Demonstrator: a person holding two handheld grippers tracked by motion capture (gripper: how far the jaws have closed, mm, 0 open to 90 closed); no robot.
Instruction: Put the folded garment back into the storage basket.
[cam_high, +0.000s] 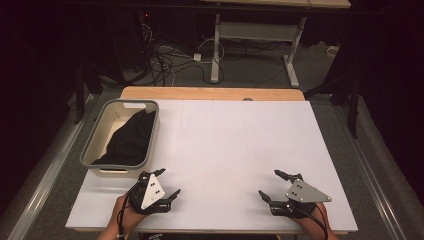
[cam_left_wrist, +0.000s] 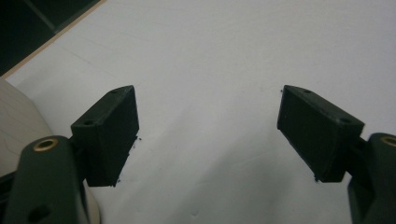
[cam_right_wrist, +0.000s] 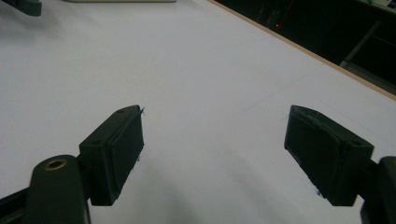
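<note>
At the near edge of the white table, the 2 grippers rest low over the surface, each held by a hand entering from the bottom of the high view. The left gripper sits just beside the near end of the basket; its jaws stand spread wide with nothing but bare tabletop between them, as its own view confirms. The right gripper lies well apart on the opposite side, jaws likewise spread and empty. Beyond the left gripper stands the grey basket, set along the table's left edge, and inside it lies the black cloth, bunched toward the right wall, with 1 fold riding up near the far right rim. The basket's pale floor shows bare on the left. Farther off, the table's wooden edge gives way to floor cables and a desk frame. Judgement: the work appears to be at its start, with the cloth untouched. Risks from here: a pinch taking only 1 thin layer may slip or drag the cloth over the rim unevenly; a jaw catching the basket wall could shift or tip the light basket; dark fabric hides folds, so the grip depth is hard to judge.
</note>
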